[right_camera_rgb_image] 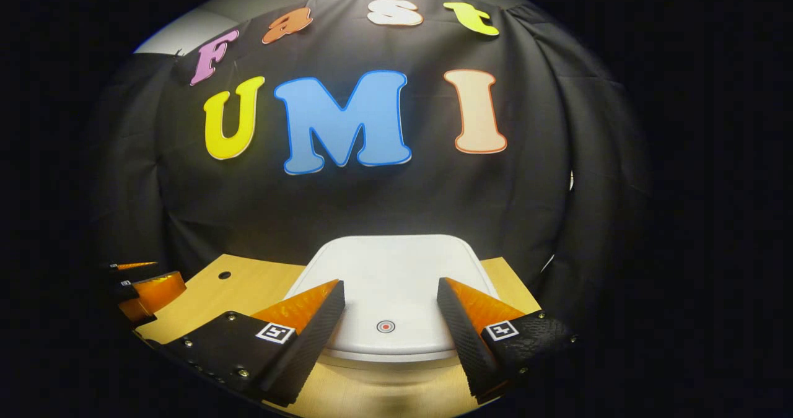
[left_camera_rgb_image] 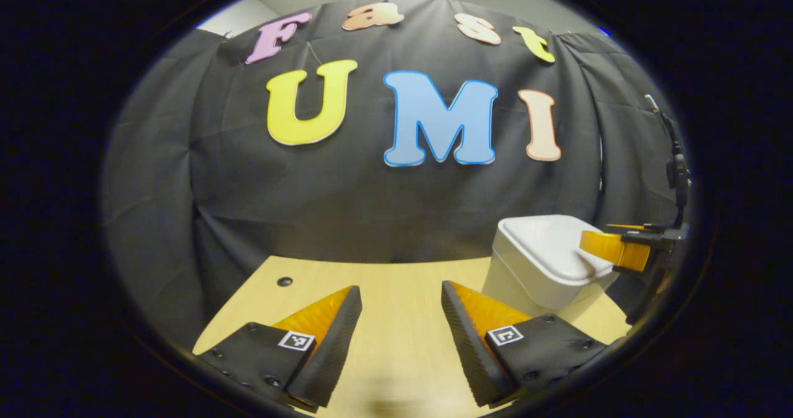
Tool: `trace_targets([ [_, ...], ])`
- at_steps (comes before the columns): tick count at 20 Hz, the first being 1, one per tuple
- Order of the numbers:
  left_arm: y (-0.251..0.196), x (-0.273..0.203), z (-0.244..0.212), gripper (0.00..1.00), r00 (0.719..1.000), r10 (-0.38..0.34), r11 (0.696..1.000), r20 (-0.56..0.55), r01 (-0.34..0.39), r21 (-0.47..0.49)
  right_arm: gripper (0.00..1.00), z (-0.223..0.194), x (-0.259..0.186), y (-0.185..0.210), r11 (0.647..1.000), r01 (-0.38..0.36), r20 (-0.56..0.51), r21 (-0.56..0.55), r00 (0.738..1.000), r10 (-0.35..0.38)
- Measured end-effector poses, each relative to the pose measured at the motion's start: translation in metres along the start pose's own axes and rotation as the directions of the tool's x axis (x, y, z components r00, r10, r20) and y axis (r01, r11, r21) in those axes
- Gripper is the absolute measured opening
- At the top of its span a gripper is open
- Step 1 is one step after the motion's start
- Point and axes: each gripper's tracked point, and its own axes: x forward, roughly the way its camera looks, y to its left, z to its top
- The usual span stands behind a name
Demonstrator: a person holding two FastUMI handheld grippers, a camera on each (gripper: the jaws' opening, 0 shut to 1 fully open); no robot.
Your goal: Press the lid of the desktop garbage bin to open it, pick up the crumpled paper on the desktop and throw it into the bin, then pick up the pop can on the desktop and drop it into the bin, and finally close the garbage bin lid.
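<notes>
Hovering over lid [right_camera_rgb_image: 390, 282], jaws apart

— What lies ahead of the right gripper [right_camera_rgb_image: 390, 303]?
— The white garbage bin [right_camera_rgb_image: 390, 263] with its lid [right_camera_rgb_image: 396, 282] down; a small round mark [right_camera_rgb_image: 385, 326] sits between the spread fingers; the wooden desktop [right_camera_rgb_image: 248, 285] lies beneath.
— And at far left?
— The left gripper [right_camera_rgb_image: 145, 291], low over the desktop.

White garbage bin [right_camera_rgb_image: 396, 275] (a red ring mark [right_camera_rgb_image: 385, 326] on its lid), pale wood-grain desktop [left_camera_rgb_image: 396, 337].
</notes>
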Motion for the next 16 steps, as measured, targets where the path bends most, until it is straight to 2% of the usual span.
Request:
trace_targets([
  [2,0.001,-0.007,0.025,0.91,0.998,0.007,1.0,0.064,-0.008,0.004,0.96,0.014,-0.008,-0.002,1.0,0.013,0.04,-0.021,0.999,-0.012],
  [3,0.001,-0.013,0.039,0.81,0.995,0.016,1.0,0.094,-0.017,0.015,0.96,0.023,-0.013,-0.003,0.999,0.019,0.066,-0.031,0.998,-0.017],
  [4,0.002,-0.017,0.053,0.91,0.992,0.023,0.999,0.128,-0.027,0.033,0.95,0.036,-0.02,-0.002,0.999,0.022,0.095,-0.035,0.995,-0.018],
  [8,-0.016,-0.042,0.109,0.9,0.959,-0.007,0.993,0.282,-0.026,0.113,0.95,0.087,-0.054,0.009,1.0,0.01,0.262,-0.024,0.965,-0.004],
  [9,-0.023,-0.048,0.117,0.8,0.953,-0.021,0.99,0.303,-0.022,0.137,0.96,0.095,-0.06,0.012,1.0,0.006,0.289,-0.023,0.957,0.001],
  [10,-0.031,-0.053,0.121,0.89,0.948,-0.037,0.988,0.317,-0.013,0.156,0.95,0.101,-0.066,0.014,1.0,0.001,0.31,-0.024,0.951,0.007],
  [13,-0.052,-0.064,0.125,0.93,0.937,-0.083,0.983,0.339,0.021,0.182,0.95,0.109,-0.08,0.019,1.0,-0.008,0.346,-0.026,0.938,0.017],
  [16,-0.06,-0.072,0.127,0.92,0.932,-0.099,0.981,0.348,0.033,0.191,0.95,0.107,-0.085,0.02,0.999,-0.003,0.349,-0.039,0.937,0.017],
])
